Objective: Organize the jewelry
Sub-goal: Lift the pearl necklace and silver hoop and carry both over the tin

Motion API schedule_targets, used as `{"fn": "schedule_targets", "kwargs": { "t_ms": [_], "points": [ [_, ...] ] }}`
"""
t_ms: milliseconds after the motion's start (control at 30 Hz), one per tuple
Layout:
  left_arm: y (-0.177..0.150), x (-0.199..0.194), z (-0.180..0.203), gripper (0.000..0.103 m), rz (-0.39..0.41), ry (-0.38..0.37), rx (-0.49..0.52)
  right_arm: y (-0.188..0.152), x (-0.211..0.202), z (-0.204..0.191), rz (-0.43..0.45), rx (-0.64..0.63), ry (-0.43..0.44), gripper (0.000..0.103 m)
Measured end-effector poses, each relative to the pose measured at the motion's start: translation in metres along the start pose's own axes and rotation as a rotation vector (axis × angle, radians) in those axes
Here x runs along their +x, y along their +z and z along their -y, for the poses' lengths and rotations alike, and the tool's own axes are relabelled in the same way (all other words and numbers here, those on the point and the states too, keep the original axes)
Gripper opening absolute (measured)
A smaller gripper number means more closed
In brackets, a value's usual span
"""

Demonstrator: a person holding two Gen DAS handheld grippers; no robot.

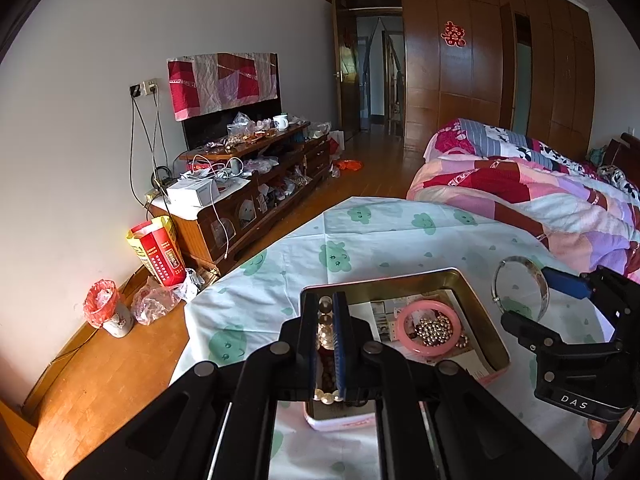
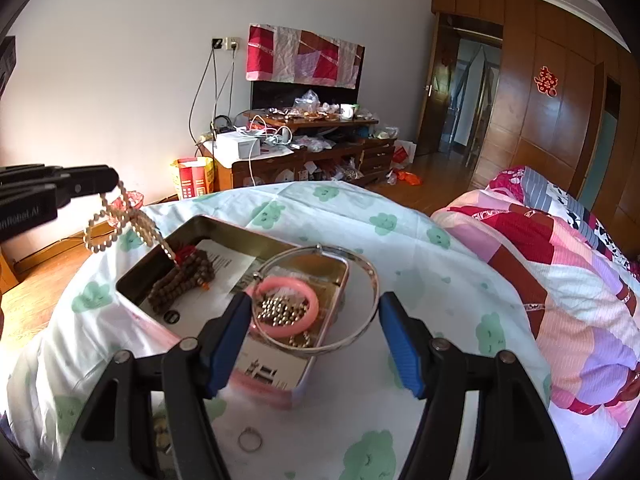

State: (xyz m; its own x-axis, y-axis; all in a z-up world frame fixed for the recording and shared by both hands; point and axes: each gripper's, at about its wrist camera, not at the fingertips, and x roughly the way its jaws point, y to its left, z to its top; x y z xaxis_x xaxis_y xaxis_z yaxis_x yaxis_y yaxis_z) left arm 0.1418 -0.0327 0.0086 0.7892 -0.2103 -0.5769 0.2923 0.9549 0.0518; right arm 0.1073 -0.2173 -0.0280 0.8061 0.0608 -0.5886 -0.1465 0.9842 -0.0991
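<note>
Over the open metal tin point(image 1: 380, 280) point(image 2: 240, 226), my left gripper point(image 1: 326, 300) point(image 2: 108, 182) is shut on a pale bead string point(image 1: 326, 328) point(image 2: 116, 220) that dangles in loops above the tin's left end. My right gripper point(image 2: 316, 300) point(image 1: 528, 298) holds a silver bangle point(image 2: 340, 250) point(image 1: 534, 270) across its blue pads, over the tin's right end. Inside the tin lie a pink bangle point(image 2: 314, 306) point(image 1: 400, 326), a heap of gold beads point(image 2: 280, 310) point(image 1: 434, 330) and a brown bead bracelet point(image 2: 180, 280).
A small metal ring point(image 2: 239, 439) lies on the cloud-print tablecloth point(image 2: 440, 280) in front of the tin. A bed with a patchwork quilt point(image 2: 560, 260) borders the table on the right. A cluttered TV cabinet point(image 1: 248, 184) stands against the far wall.
</note>
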Motion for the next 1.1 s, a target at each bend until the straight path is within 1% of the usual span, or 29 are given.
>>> {"fn": "schedule_targets", "kwargs": {
  "t_ms": [500, 867, 1100],
  "points": [
    [0.005, 0.033, 0.014, 0.006, -0.025, 0.013, 0.028, 0.012, 0.025, -0.002, -0.025, -0.012, -0.018, 0.068],
    [-0.002, 0.056, 0.008, 0.006, -0.074, 0.026, 0.034, 0.013, 0.046, -0.01, -0.066, -0.038, -0.022, 0.068],
    [-0.005, 0.061, 0.007, 0.006, -0.083, 0.024, 0.034, 0.014, 0.055, -0.013, -0.083, -0.047, -0.022, 0.068]
  ]
}}
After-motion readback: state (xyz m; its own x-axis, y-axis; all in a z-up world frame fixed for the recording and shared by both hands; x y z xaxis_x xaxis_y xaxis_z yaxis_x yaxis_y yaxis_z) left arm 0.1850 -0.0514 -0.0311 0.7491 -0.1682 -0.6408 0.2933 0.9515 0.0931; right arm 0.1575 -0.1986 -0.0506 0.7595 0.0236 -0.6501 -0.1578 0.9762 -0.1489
